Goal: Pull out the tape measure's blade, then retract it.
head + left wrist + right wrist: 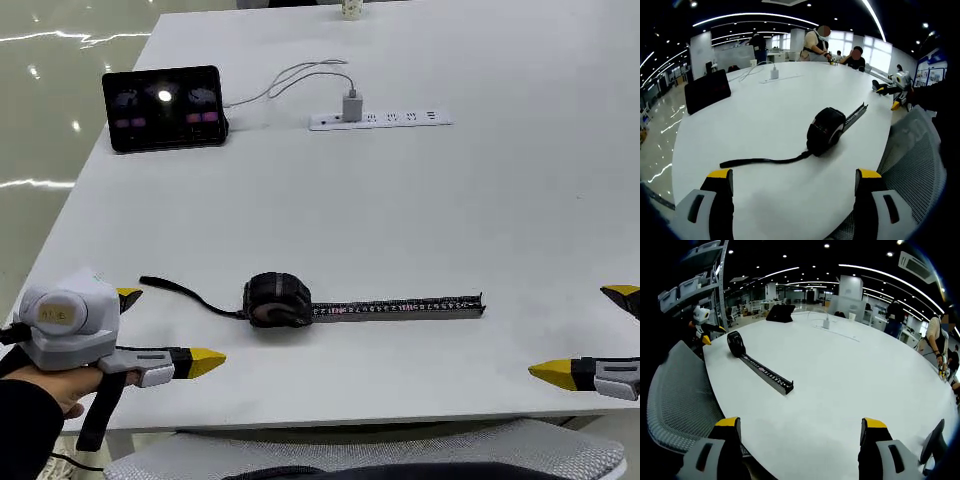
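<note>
A wide white bench (420,200) is seen across the head view, and the grey mesh of a chair (400,455) is seen just below its near edge. A dark tablet (163,108) is propped at the far left of the bench. A white power strip (395,119) is laid to the right of the tablet.

The left gripper (167,328) is held by a hand (45,385) at the near left corner. Its yellow-tipped fingers (200,362) are spread wide, with nothing gripped between them. The right gripper (585,332) is held at the near right edge. Its fingers (555,373) are likewise parted wide and empty.

The tape measure (276,300) is laid on the bench between the two grippers, nearer the left one, and is touched by neither. In the left gripper view it is seen ahead of the open fingers, well beyond their tips. Its blade (400,308) is pulled out to the right and lies flat on the bench, its hooked end well apart from the right gripper. A black strap (185,293) is trailed from the case toward the left, and its end lies near the far finger of the left gripper.

A charger (353,105) is plugged into the power strip, and a thin cable (290,78) is run from it to the tablet.
</note>
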The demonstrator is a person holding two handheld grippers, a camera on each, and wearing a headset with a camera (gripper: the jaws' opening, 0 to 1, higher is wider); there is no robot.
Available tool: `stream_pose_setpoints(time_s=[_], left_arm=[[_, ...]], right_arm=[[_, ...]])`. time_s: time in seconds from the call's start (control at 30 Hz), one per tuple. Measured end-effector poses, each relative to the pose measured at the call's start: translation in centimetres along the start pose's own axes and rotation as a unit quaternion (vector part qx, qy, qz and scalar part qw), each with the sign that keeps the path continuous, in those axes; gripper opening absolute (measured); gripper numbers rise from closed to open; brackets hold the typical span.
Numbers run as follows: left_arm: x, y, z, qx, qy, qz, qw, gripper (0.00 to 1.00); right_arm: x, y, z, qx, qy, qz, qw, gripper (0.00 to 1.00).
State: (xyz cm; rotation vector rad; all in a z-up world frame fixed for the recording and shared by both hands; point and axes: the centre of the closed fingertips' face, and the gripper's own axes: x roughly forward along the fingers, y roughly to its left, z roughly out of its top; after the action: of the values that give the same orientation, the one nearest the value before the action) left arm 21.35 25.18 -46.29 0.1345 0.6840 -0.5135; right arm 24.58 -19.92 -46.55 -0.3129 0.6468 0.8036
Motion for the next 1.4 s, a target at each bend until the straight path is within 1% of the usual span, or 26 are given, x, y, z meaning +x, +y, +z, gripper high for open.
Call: stream_pose_setpoints(time_s=[0.07,0.17,0.3,0.33,0.4,0.43,0.5,0.57,0.63,0.73,0.8,0.83,0.9,1.0,1.1,1.13,1.17,1.27,1.4], left_arm=[[-0.1,0.1,0.1,0.006,-0.004,0.003,1.0,0.99],[-0.2,0.2,0.2,0.008,-0.006,0.005,0.9999,0.99],[-0.1,0.3,0.2,0.011,-0.005,0.008,0.9999,0.99],[-0.1,0.3,0.1,0.014,-0.004,0.01,0.9998,0.99],[0.0,0.5,-0.2,0.032,0.005,0.018,0.9993,0.99],[0.0,0.5,-0.3,0.032,0.008,0.017,0.9993,0.99],[0.0,0.5,-0.4,0.031,0.011,0.018,0.9993,0.99],[0.0,0.5,-0.4,0.028,0.011,0.018,0.9994,0.99],[0.1,0.5,-0.3,0.024,0.01,0.019,0.9995,0.99],[0.1,0.2,-0.2,0.01,0.009,0.013,0.9998,0.99],[0.2,0.2,-0.2,0.006,0.01,0.014,0.9998,0.99],[0.2,0.0,0.0,0.001,0.007,0.011,0.9999,0.99],[0.3,-0.3,0.3,-0.005,0.004,0.012,0.9999,0.99],[0.5,-0.7,0.8,-0.005,0.001,0.014,0.9999,0.99],[1.0,-1.2,1.4,-0.012,0.0,0.021,0.9997,0.99],[1.2,-1.2,1.7,-0.023,-0.004,0.029,0.9993,0.99],[1.3,-1.0,1.8,-0.028,-0.001,0.041,0.9988,0.99],[1.9,-1.4,2.3,-0.028,0.0,0.049,0.9984,0.99],[2.5,-2.5,2.9,-0.03,0.006,0.048,0.9984,0.99]], right_arm=[[-0.1,0.1,-0.1,0.006,-0.001,0.005,1.0,0.99],[-0.1,0.2,-0.4,0.005,0.002,0.005,1.0,0.99],[-0.3,0.1,-0.4,0.009,0.001,0.004,1.0,0.99],[-0.3,0.0,-0.4,0.007,0.001,0.004,1.0,0.99],[-0.4,0.0,-0.6,-0.004,0.004,0.001,1.0,0.99],[-0.4,0.1,-0.6,-0.005,0.006,0.003,1.0,0.99],[-0.4,0.4,-0.6,-0.001,0.005,0.01,0.9999,0.99],[-0.3,0.5,-0.7,0.005,0.008,0.01,0.9999,0.99],[-0.4,0.7,-0.7,0.011,0.007,0.015,0.9998,0.99],[-0.3,0.7,-0.9,0.011,0.01,0.014,0.9998,0.99],[-0.3,0.6,-0.9,0.01,0.013,0.013,0.9998,0.99],[-0.4,0.3,-1.2,0.006,0.02,0.008,0.9998,0.99],[-0.5,0.2,-0.9,0.015,0.012,0.014,0.9997,0.99],[-0.4,0.0,-0.9,0.009,0.015,0.011,0.9998,0.99],[-0.3,-0.1,-0.7,0.005,0.013,0.016,0.9998,0.99],[-0.2,-0.1,-0.6,0.003,0.014,0.019,0.9997,0.99],[-0.1,-0.1,-0.5,0.0,0.015,0.021,0.9997,0.99],[0.2,-0.3,-0.4,-0.01,0.023,0.027,0.9993,0.99],[0.5,-0.4,0.1,-0.026,0.03,0.037,0.9985,0.99]])
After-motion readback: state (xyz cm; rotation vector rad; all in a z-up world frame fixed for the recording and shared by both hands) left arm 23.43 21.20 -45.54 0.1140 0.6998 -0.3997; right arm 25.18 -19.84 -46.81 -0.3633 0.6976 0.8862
